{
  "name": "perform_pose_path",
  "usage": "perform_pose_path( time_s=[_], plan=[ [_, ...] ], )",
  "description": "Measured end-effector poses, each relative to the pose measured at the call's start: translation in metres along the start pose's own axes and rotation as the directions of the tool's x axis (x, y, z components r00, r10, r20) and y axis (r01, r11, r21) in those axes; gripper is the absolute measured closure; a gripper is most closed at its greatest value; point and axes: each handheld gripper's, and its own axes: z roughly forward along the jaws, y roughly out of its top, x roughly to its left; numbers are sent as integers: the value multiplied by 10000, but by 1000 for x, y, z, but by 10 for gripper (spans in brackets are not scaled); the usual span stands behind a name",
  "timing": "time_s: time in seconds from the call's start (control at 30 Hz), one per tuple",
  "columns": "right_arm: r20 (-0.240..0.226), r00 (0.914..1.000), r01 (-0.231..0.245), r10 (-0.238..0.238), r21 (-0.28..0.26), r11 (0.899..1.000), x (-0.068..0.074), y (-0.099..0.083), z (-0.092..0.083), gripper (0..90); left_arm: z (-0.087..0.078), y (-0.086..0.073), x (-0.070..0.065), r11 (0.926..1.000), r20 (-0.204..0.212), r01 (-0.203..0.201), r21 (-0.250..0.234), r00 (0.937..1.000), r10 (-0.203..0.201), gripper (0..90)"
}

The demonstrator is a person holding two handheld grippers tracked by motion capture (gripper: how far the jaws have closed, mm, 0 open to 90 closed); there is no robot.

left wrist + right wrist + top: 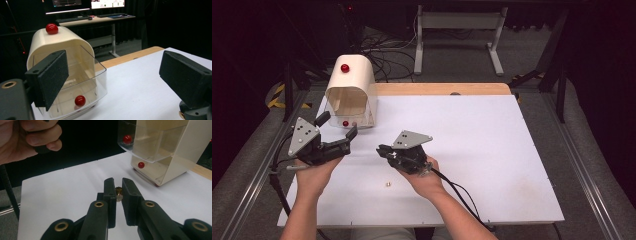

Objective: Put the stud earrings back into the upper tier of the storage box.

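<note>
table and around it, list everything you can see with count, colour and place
bread box: one, cream with a clear door, far left of the table
red knobs: two, one on the box top, one low on the clear door
brass piece: one, brass coloured, pinched between the right gripper's jaws
small piece: one, pale, on the table between the person's forearms, too small to identify
table: one, white top with a wooden strip along the far edge
metal frame: one, grey, on the floor beyond the table
monitors: two, lit, on a desk in the background
left gripper: one, black, jaws wide open, facing the box
right gripper: one, black, shut on the brass piece, mid table
</note>
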Motion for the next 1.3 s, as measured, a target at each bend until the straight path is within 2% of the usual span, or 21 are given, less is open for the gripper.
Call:
perform_pose_path(
  time_s=[0.67, 0.9, 1.0, 1.3],
  plan=[
    [265, 9996, 143, -130, -516, 9986, -5, 21, 4, 827, -2, 0, 2, 10000, -35, 43, -31, 10000, -43, 95],
    [349, 9992, 222, -204, -534, 9983, -7, 28, 9, 827, -3, 1, 3, 10000, -90, 12, -48, 10000, -12, 95],
    [541, 9980, 363, -340, -413, 9985, -7, 30, 13, 827, -4, 1, 4, 10000, -54, 55, -82, 10000, -55, 95],
    [580, 9975, 418, -396, -374, 9984, -8, 35, 21, 827, -5, 2, 5, 9999, -83, 89, -132, 9999, -90, 95]
  ],
)
